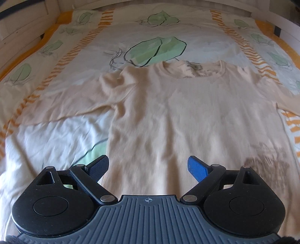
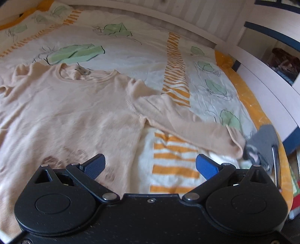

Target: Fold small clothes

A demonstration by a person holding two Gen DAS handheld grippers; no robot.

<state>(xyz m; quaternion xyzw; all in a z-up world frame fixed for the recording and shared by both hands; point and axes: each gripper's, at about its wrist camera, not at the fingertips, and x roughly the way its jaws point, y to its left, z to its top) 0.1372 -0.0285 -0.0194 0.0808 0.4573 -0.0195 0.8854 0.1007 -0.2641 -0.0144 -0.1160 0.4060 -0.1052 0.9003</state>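
Note:
A pale peach long-sleeved sweater (image 1: 183, 112) lies flat and face up on the bed, neck hole (image 1: 193, 70) at the far end and both sleeves spread out. My left gripper (image 1: 149, 166) is open and empty, hovering above the sweater's lower left hem. My right gripper (image 2: 151, 165) is open and empty, above the sweater's lower right side (image 2: 75, 120), near the bare striped cover. The right sleeve (image 2: 187, 122) stretches out to the right, its cuff (image 2: 235, 142) near the bed's edge. A brown print (image 2: 61, 159) shows near the hem.
The bed cover (image 1: 153, 47) is white with green leaves and orange stripes. A white wall panel (image 2: 187, 16) runs behind the bed. A dark grey object (image 2: 262, 142) lies by the right cuff at the bed's edge. Shelving (image 2: 281, 63) stands on the right.

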